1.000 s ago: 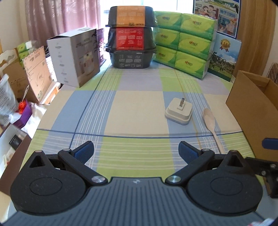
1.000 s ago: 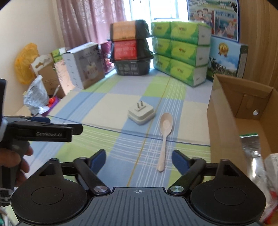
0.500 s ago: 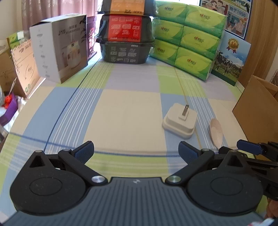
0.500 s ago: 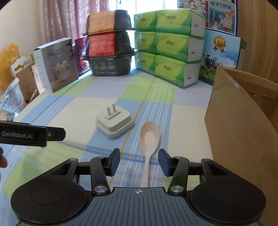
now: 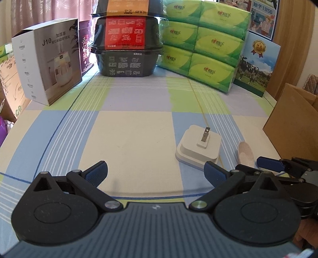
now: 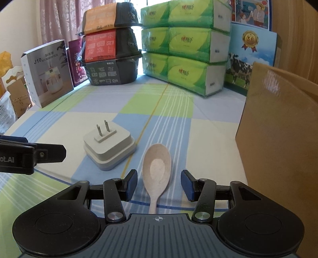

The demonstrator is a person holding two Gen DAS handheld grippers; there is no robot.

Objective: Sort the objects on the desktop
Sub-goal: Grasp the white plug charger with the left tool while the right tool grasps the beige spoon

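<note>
- The right claw (image 6: 159, 185) sits low over the checked cloth of the surface (image 6: 174, 111), its blue-padded fingers (image 6: 132, 183) apart on either side of a pale spoon (image 6: 157, 168); neither pad touches it.
- The spoon lies flat with its bowl pointing away from the camera, the handle running back between the fingers and under the claw's body.
- Just to the left of the spoon, a white plug adapter (image 6: 109, 147) rests on the cloth with its two metal prongs pointing up, apart from the spoon.
- The left claw (image 5: 156, 174) hovers wide open over a bare cream and blue patch of the cloth, holding nothing; the adapter (image 5: 199, 147) lies just ahead of its right finger (image 5: 215, 173).
- In the left wrist view the tip of the right claw (image 5: 268, 161) shows at the right edge, beside the bowl of the spoon (image 5: 245, 153).
- A brown cardboard box (image 6: 282, 127) stands on the right side of the surface, close to the spoon; its inside is out of sight.
- Along the back stand a humidifier box (image 6: 46, 73), stacked black food containers (image 6: 112, 53), green tissue packs (image 6: 184, 45) and a blue carton with a cow (image 6: 250, 57).
- Pink curtains (image 5: 49, 12) hang behind them.
</note>
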